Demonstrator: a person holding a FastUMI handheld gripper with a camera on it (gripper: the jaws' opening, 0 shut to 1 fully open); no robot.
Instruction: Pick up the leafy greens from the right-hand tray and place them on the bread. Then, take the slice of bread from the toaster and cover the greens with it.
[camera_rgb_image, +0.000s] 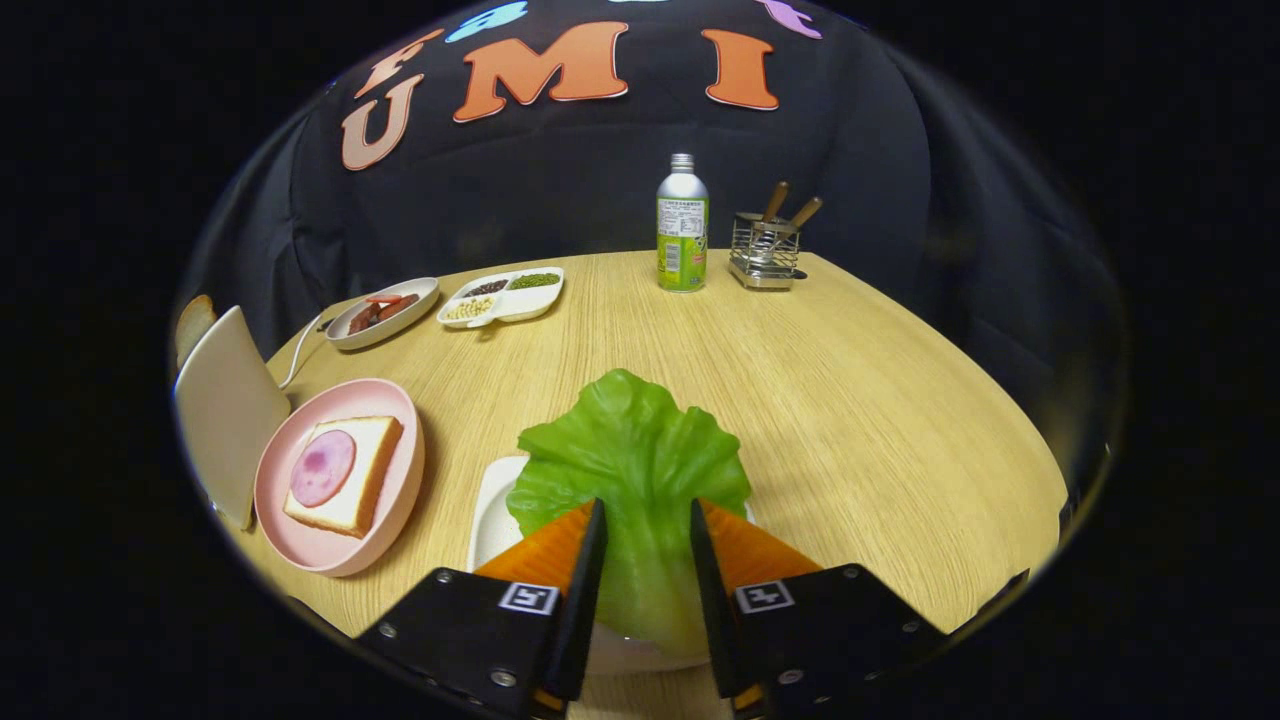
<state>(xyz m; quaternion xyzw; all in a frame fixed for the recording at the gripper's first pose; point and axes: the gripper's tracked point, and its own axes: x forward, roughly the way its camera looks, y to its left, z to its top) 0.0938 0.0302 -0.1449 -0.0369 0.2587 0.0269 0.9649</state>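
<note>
A big green leaf of lettuce sits between my fingers, its pale stalk running back between them and its frilly top spreading just beyond the tips. My gripper is shut on the stalk, over a white tray. To the left of the tray stands a pink plate with a slice of bread topped by a round pink slice of ham. Further left is a white toaster with a slice of bread sticking out of its top.
At the back of the wooden table stand a green-labelled bottle and a wire holder with utensils. Back left lie a divided white dish of grains and an oval plate of sausages.
</note>
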